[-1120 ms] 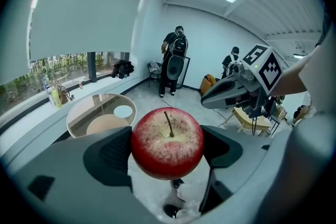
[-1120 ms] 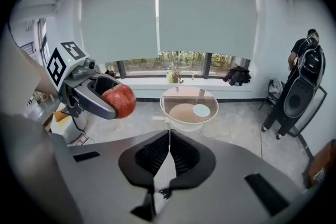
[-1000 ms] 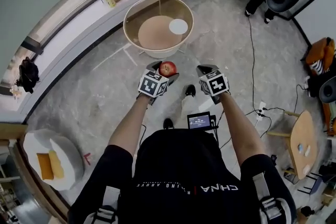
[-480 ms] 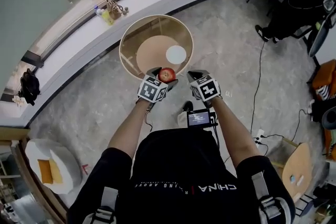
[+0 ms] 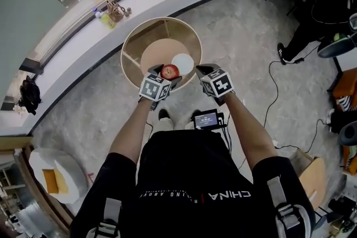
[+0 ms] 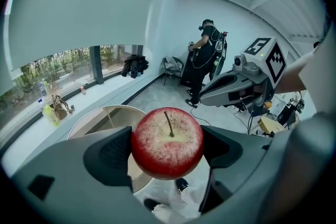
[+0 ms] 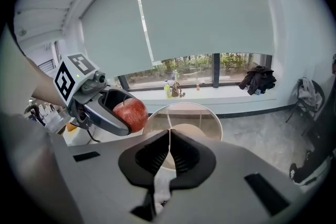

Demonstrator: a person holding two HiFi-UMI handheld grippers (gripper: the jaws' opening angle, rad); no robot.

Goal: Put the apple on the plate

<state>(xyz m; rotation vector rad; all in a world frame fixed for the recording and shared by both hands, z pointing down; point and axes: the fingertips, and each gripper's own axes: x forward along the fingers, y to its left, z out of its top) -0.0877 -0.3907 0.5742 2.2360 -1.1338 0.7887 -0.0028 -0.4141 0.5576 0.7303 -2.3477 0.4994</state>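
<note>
A red apple [image 5: 170, 71] [image 6: 167, 141] [image 7: 130, 113] with a stem is clamped in my left gripper [image 5: 169, 73] [image 6: 167, 147], held in the air over the near edge of a round glass-topped table [image 5: 132, 42] [image 7: 210, 114]. On the table's lower wooden shelf lies a small white plate [image 5: 184, 62], just right of the apple in the head view. My right gripper [image 5: 197, 71] [image 7: 169, 152] hovers beside the left one, jaws shut with nothing between them.
A long white windowsill [image 5: 72, 25] with bottles [image 7: 168, 88] runs behind the table. A person [image 6: 205, 63] stands at the far wall. Cables [image 5: 276, 72], chairs and bags lie on the floor to the right. A white stool [image 5: 53, 175] stands at lower left.
The person has walked forward to the round table. Both grippers, with the apple still held in the left one, now hang over the table's near edge.
</note>
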